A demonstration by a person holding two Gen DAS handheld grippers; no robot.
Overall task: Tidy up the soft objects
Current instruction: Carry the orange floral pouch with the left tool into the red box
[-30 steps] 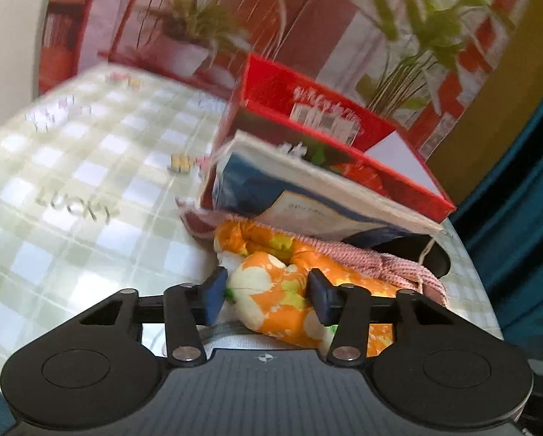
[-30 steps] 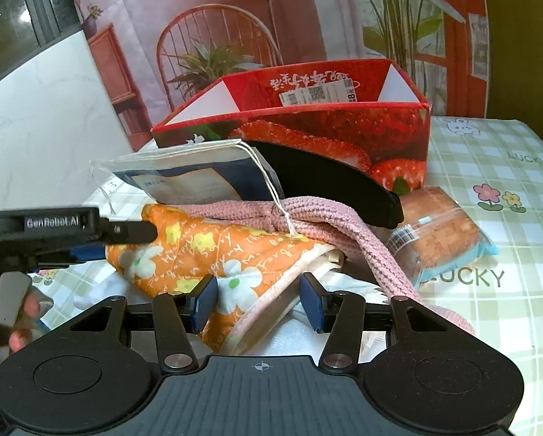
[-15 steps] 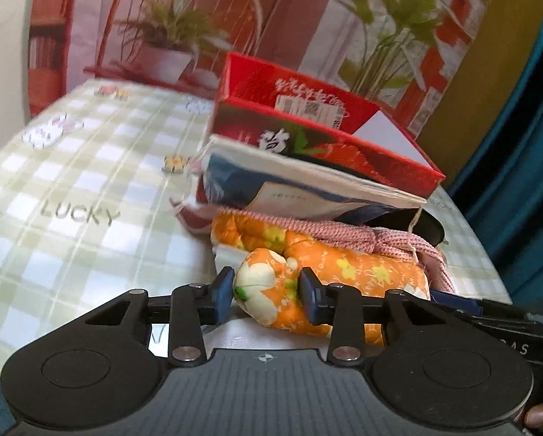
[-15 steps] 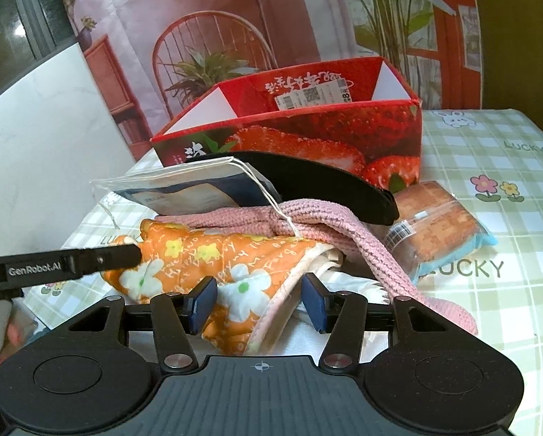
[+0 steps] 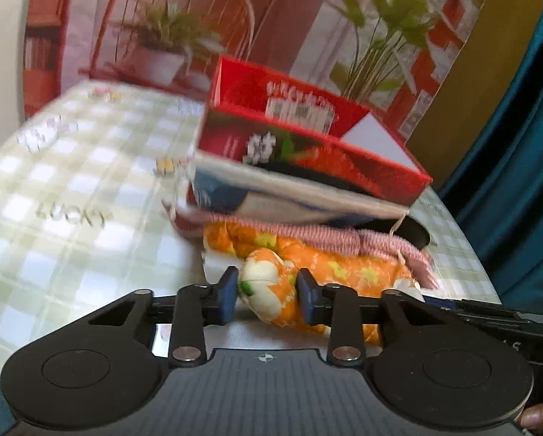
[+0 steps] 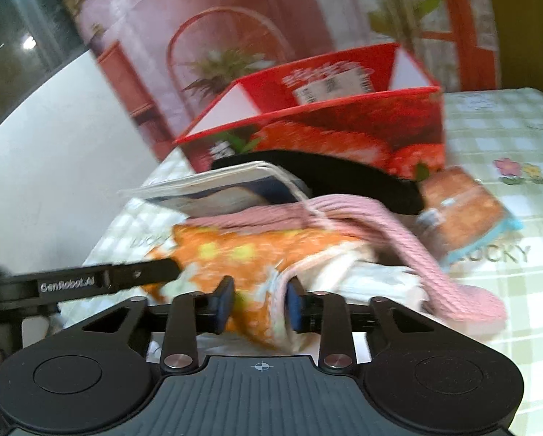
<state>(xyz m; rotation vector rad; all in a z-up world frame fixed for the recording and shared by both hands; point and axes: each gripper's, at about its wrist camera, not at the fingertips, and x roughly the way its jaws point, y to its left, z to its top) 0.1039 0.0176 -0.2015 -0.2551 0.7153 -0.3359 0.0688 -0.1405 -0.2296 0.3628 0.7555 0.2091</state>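
While both claws were closing, I read step as pinching: left gripper (image 5: 268, 296) and right gripper (image 6: 260, 303) each nipped orange flower-print fabric bundle (image 5: 329, 269) near table's front edge. Next: lift together toward red strawberry-print cardboard box (image 6: 344, 127).

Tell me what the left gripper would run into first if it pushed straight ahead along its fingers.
The left gripper is closing with the orange floral cloth already bunched between its pads, so that cloth comes first. Beyond it probably the pink knitted piece; depth is unclear.
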